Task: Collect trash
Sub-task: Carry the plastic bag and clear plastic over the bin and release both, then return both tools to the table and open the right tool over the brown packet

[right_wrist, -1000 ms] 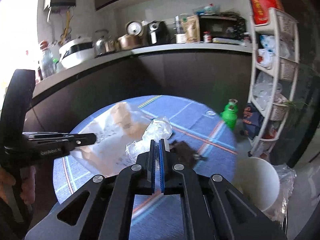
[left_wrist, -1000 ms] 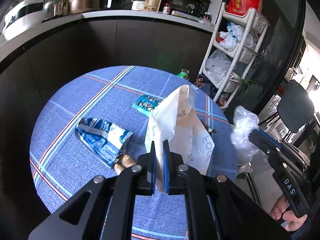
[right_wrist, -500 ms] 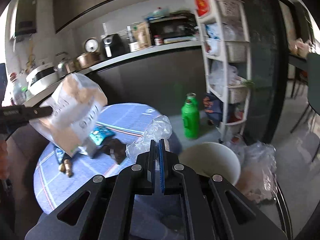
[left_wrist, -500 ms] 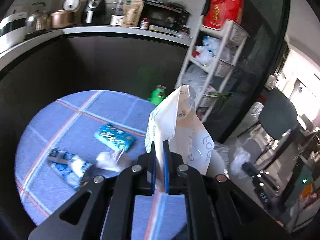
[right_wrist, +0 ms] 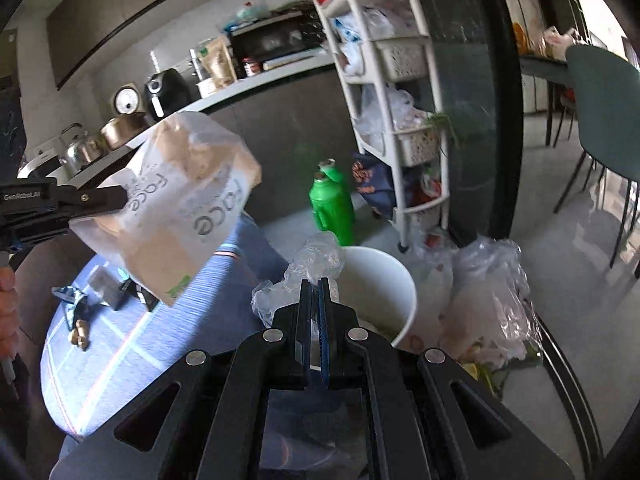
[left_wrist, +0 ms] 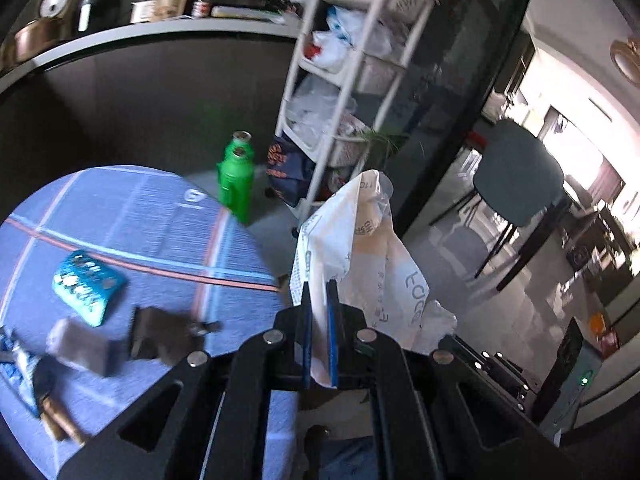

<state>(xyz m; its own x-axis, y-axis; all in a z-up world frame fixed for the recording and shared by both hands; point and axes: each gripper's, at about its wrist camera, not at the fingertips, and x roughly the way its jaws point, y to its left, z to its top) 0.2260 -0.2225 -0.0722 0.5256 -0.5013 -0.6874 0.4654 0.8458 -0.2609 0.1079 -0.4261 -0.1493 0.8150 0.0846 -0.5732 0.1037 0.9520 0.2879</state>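
Observation:
My left gripper [left_wrist: 319, 312] is shut on a white and tan paper bag [left_wrist: 356, 252] printed "face" and holds it in the air past the table's right edge; the bag also shows in the right wrist view [right_wrist: 180, 204]. My right gripper [right_wrist: 319, 308] is shut on a crumpled clear plastic wrap [right_wrist: 308, 272] just above and left of a white bin [right_wrist: 380, 280] on the floor. More trash lies on the round blue table [left_wrist: 160, 232]: a teal packet [left_wrist: 86, 286], a dark wrapper [left_wrist: 160, 332] and a grey wrapper [left_wrist: 78, 346].
A green bottle [right_wrist: 332, 204] stands on the floor behind the bin. A white shelf rack [right_wrist: 400, 92] stands by a dark glass door. A clear bag of rubbish [right_wrist: 492, 300] sits right of the bin. A green chair [right_wrist: 600, 112] is far right.
Both grippers have swung right, off the table toward the floor. The white bin has come closer under my right gripper. The paper bag and the plastic wrap stay gripped.

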